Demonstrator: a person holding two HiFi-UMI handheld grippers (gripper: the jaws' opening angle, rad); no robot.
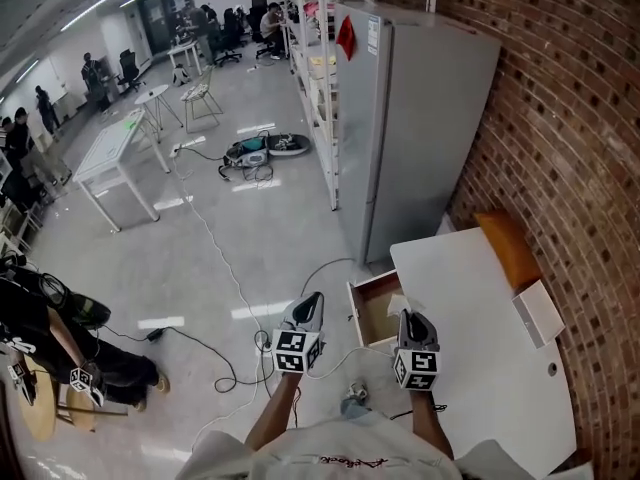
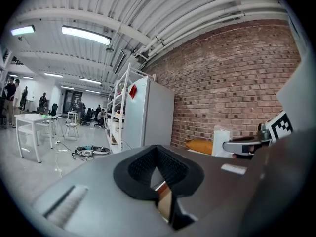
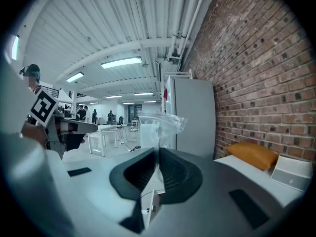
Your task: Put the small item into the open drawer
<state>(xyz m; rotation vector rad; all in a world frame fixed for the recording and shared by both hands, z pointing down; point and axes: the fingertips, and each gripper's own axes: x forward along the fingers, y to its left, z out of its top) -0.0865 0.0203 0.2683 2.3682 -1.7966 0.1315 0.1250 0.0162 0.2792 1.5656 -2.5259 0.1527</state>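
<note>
Tightly closed, the right gripper (image 3: 157,156) pinches a clear plastic bag (image 3: 156,127), which stands up above its jaws. It is by the right side of the open drawer (image 1: 374,318), at the white table's (image 1: 480,368) left edge. Left of the drawer, the left gripper (image 2: 157,154) has its jaws pressed together on nothing. Farther off stand a grey cabinet (image 1: 420,118) and a brick wall (image 1: 565,118).

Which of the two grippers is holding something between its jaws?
The right gripper: its jaws pinch a clear plastic bag that stands up from them. The left gripper has its jaws together on nothing.
</note>
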